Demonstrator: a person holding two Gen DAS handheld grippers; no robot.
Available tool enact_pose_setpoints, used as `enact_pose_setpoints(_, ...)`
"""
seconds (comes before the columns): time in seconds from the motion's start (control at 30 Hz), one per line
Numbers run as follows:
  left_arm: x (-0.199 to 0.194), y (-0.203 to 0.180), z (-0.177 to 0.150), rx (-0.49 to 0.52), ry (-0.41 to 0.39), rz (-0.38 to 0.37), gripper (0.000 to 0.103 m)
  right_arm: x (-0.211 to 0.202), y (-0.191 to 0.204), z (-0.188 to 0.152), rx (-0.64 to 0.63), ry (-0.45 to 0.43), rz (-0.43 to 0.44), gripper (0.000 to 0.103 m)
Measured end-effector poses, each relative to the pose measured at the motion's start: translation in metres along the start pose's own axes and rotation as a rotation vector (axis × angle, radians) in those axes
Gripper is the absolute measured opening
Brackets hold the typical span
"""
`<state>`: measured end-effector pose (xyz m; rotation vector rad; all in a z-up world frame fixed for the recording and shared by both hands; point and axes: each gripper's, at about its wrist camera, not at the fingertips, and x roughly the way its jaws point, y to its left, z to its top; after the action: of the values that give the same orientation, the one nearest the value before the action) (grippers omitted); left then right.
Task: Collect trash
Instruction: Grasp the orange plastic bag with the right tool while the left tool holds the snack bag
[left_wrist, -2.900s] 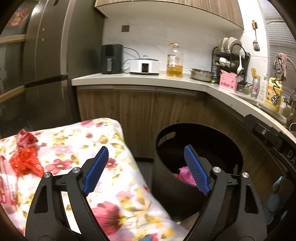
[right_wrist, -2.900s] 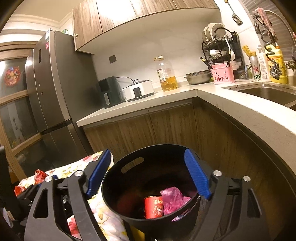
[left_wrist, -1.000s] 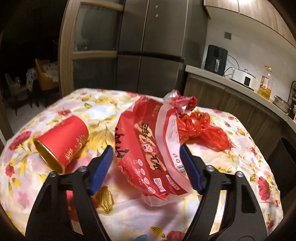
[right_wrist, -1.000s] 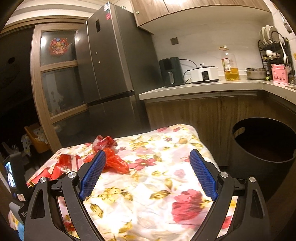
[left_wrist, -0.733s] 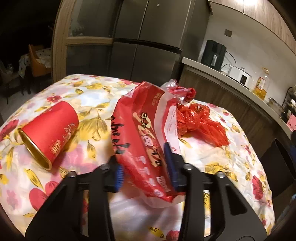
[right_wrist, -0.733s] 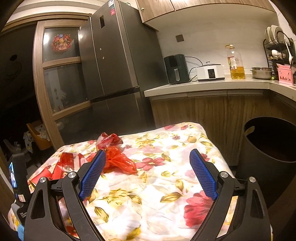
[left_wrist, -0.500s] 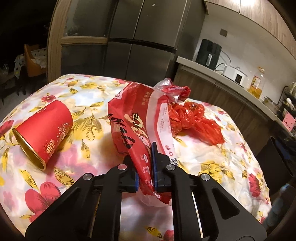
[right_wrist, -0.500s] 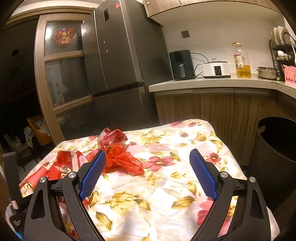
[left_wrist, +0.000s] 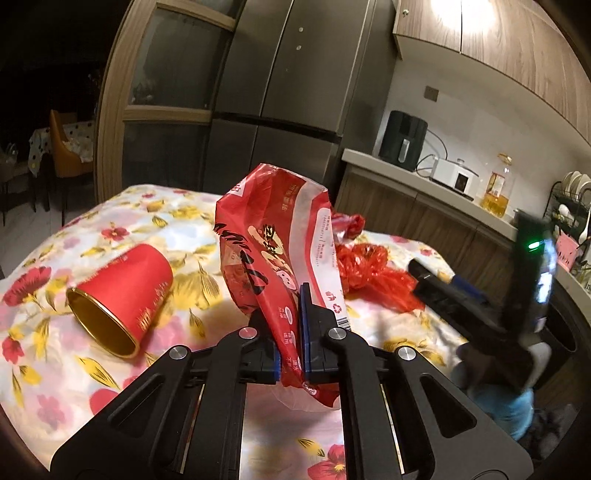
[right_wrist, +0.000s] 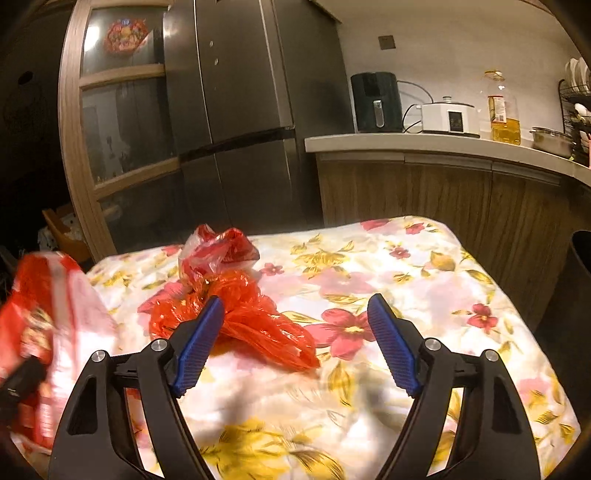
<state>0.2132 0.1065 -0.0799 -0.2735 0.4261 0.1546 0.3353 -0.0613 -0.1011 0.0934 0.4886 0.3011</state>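
My left gripper (left_wrist: 290, 325) is shut on the lower end of a red and white snack bag (left_wrist: 275, 236) and holds it up above the floral tablecloth (left_wrist: 184, 218). The bag also shows blurred at the left of the right wrist view (right_wrist: 44, 314). A red paper cup (left_wrist: 120, 290) lies on its side left of the bag. A crumpled red plastic bag (right_wrist: 236, 314) lies on the cloth, just in front of my right gripper (right_wrist: 295, 339), which is open and empty. The right gripper also shows at the right of the left wrist view (left_wrist: 461, 302).
A black trash bin (right_wrist: 576, 295) stands at the table's right edge. A grey fridge (right_wrist: 240, 110) and a wooden counter (right_wrist: 443, 147) with an air fryer, a cooker and an oil bottle stand behind the table.
My left gripper closed on the snack bag and lifted it off the cloth. My right gripper moved from the bin to the table and came close to the red plastic bag.
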Motion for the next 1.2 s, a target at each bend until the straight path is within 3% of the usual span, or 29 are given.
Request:
enact_pose_setpoints(0.3, -0.002, 0.004, 0.007, -0.01, -0.02, -0.01, 0.007, 0.028, 0.001, -0.007, 0.0, 0.096, 0.01, 0.066)
enact_pose_setpoints(0.4, -0.001, 0.006, 0.008, -0.02, -0.017, -0.011, 0.007, 0.031, 0.005, -0.009, -0.015, 0.108, 0.023, 0.055)
enact_pose_setpoints(0.57, -0.003, 0.007, 0.009, -0.023, -0.021, -0.008, 0.007, 0.033, 0.009, -0.011, -0.035, 0.124, 0.044, 0.026)
enact_pose_setpoints(0.7, -0.004, 0.007, 0.009, -0.024, -0.022, -0.006, 0.007, 0.031, 0.009, -0.012, -0.032, 0.122, 0.066, 0.009)
enact_pose_setpoints(1.2, -0.019, 0.002, 0.013, -0.009, -0.045, -0.006, 0.007, -0.03, 0.006, -0.009, -0.046, 0.028, 0.104, 0.004)
